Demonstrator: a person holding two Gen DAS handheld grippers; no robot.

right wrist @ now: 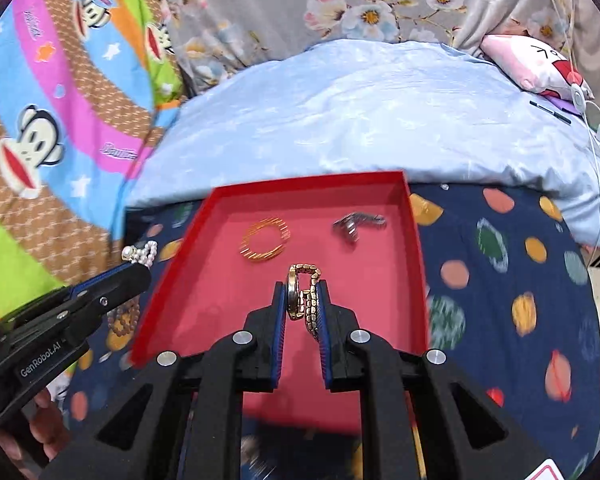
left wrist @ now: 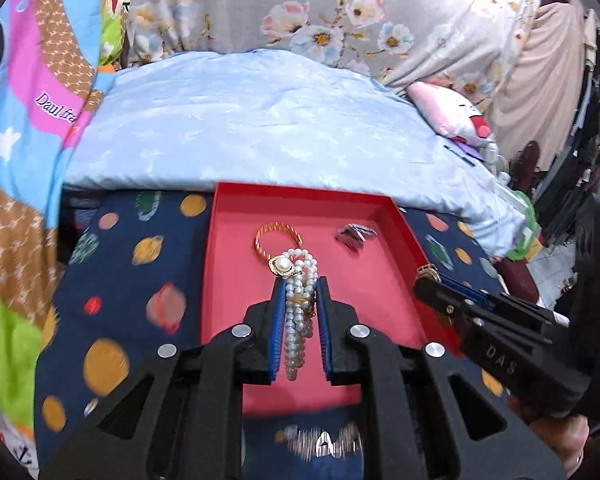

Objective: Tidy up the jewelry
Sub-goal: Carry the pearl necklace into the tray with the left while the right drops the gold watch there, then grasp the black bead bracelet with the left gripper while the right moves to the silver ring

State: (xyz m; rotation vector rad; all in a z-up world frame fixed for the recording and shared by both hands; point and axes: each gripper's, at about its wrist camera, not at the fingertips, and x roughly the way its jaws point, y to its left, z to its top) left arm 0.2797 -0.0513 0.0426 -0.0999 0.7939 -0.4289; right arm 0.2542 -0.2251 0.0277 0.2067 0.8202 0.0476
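Observation:
A red tray [left wrist: 300, 194] [right wrist: 308, 184] lies on a dark blue dotted cloth. My left gripper [left wrist: 299, 286] is shut on a white pearl bracelet [left wrist: 298, 312] with a gold-set pearl charm, hanging over the tray. My right gripper [right wrist: 300, 290] is shut on a gold watch [right wrist: 304, 300] with a link band, also above the tray. Inside the tray rest a gold twisted bangle [left wrist: 274, 236] [right wrist: 265, 242] and a silver piece [left wrist: 354, 235] [right wrist: 356, 224]. The right gripper [left wrist: 428, 280] shows at the tray's right edge; the left gripper [right wrist: 140, 266] shows left of the tray with the pearls [right wrist: 142, 254].
The dotted cloth [left wrist: 112, 280] [right wrist: 500, 280] covers the near bed; a light blue quilt [left wrist: 260, 120] lies behind the tray. A colourful monkey-print blanket [right wrist: 40, 140] sits left, a pink plush [right wrist: 540, 64] at the back right. A blurred silver chain [left wrist: 324, 446] lies on the cloth near me.

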